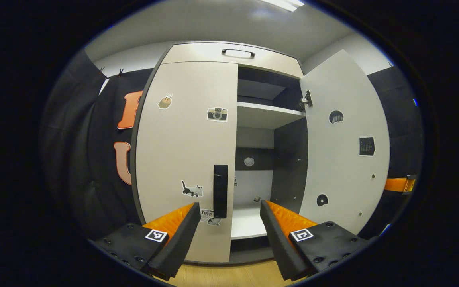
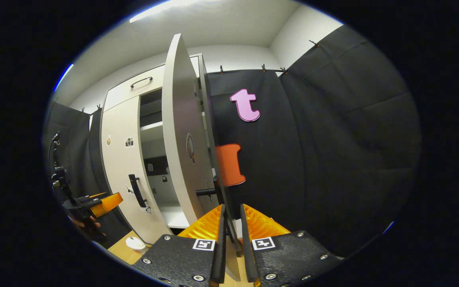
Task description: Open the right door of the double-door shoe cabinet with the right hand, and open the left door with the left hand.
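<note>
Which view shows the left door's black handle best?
The left gripper view: the handle faces the camera as a tall black bar on the closed left door, just ahead of the open left gripper. The right gripper view shows the same handle small, far off and at a slant.

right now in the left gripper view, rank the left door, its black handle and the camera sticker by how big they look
1. Left door, largest by far.
2. Black handle, a tall narrow bar.
3. Camera sticker, smallest.
All three lie on the same door face, so nearness barely skews the order.
</note>
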The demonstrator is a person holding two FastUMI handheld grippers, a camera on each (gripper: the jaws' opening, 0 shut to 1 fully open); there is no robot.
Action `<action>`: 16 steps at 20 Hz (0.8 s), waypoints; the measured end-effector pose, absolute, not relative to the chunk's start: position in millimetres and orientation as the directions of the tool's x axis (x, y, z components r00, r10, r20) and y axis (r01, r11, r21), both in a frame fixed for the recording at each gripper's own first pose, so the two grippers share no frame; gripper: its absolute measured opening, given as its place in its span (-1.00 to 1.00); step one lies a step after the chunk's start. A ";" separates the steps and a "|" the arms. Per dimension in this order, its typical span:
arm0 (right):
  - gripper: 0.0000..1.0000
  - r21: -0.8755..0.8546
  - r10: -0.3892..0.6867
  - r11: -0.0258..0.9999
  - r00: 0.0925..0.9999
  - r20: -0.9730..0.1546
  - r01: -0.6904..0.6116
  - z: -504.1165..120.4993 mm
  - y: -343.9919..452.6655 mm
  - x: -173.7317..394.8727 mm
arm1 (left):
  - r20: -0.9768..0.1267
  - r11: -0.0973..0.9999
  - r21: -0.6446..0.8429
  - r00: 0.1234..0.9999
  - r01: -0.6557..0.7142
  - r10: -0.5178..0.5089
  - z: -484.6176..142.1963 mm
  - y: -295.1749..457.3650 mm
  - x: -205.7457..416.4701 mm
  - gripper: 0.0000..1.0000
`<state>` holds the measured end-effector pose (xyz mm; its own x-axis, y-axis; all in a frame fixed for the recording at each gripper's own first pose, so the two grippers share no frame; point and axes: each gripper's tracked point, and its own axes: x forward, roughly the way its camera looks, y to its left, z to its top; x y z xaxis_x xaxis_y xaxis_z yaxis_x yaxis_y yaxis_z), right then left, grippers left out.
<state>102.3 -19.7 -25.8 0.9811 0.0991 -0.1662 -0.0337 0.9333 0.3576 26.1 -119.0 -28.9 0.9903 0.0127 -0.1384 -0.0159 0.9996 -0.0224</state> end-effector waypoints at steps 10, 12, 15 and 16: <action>0.09 0.310 0.006 0.949 0.978 -0.209 0.060 -40.4 -69.6 97.3 | -0.212 0.998 0.032 0.976 -0.048 0.053 -54.5 -117.5 71.9 0.93; 0.26 0.309 -0.002 0.948 0.978 -0.211 0.069 -43.1 -73.7 98.6 | -0.243 0.997 0.035 0.967 -0.069 0.075 -63.8 -113.6 82.9 0.93; 0.44 0.296 -0.007 0.953 0.976 -0.216 0.073 -48.5 -78.6 101.1 | -0.243 0.992 0.072 0.963 -0.102 0.116 -68.2 -98.4 103.4 0.93; 0.55 0.295 -0.008 0.953 0.976 -0.219 0.074 -50.5 -80.0 101.5 | -0.237 0.990 0.093 0.964 -0.104 0.124 -68.3 -92.9 110.8 0.93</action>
<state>101.5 -80.0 -50.5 0.9757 -0.0075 -0.2190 0.0736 0.9527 0.2950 110.8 -92.9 -68.3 0.9636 0.1237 -0.2369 -0.1043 0.9902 0.0925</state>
